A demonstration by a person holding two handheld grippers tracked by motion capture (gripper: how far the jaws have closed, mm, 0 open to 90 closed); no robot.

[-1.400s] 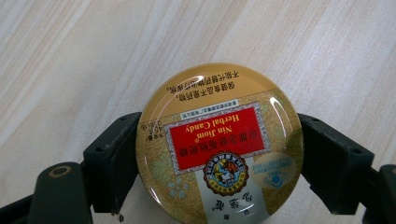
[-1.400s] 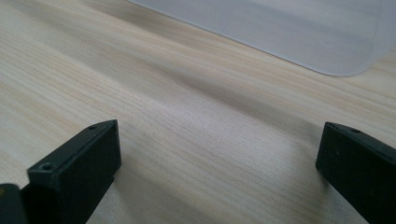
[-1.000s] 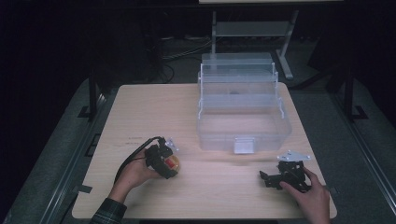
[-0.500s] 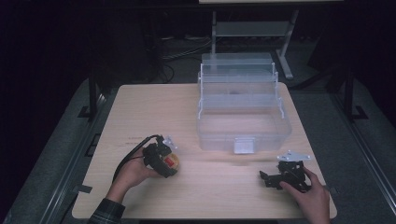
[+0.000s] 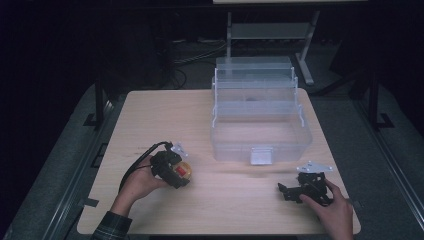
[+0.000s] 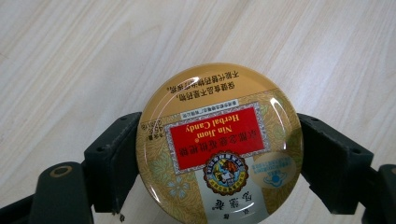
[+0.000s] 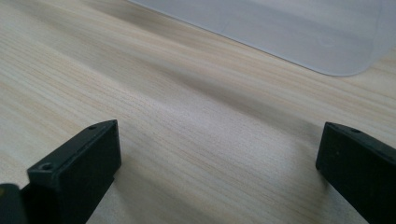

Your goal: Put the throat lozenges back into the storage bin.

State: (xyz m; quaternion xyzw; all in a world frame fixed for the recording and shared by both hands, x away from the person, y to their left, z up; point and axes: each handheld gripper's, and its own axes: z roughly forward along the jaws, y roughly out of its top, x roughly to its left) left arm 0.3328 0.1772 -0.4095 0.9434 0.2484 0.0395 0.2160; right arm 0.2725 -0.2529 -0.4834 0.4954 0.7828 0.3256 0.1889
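The round gold candy tin with a red label (image 6: pixel 218 147) is being pinched by the left gripper (image 5: pixel 172 169), not yet put in the clear plastic box (image 5: pixel 260 117), while the right gripper (image 5: pixel 306 189) is being held spread wide, holding nothing.

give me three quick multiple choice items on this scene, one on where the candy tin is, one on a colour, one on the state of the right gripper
1. Where is the candy tin?
A. inside the clear box
B. between the left gripper's fingers
C. on the floor

2. What colour is the label panel at the tin's middle?
A. red
B. blue
C. black

3. How is the right gripper set?
A. shut on the tin
B. shut on the box latch
C. open, with nothing in it

Answers:
1. B, since the left gripper has a black finger pressed on each side of the tin.
2. A, the panel reading Herbal Candy is red.
3. C, bare table lies between its wide-apart fingers, short of the clear box.
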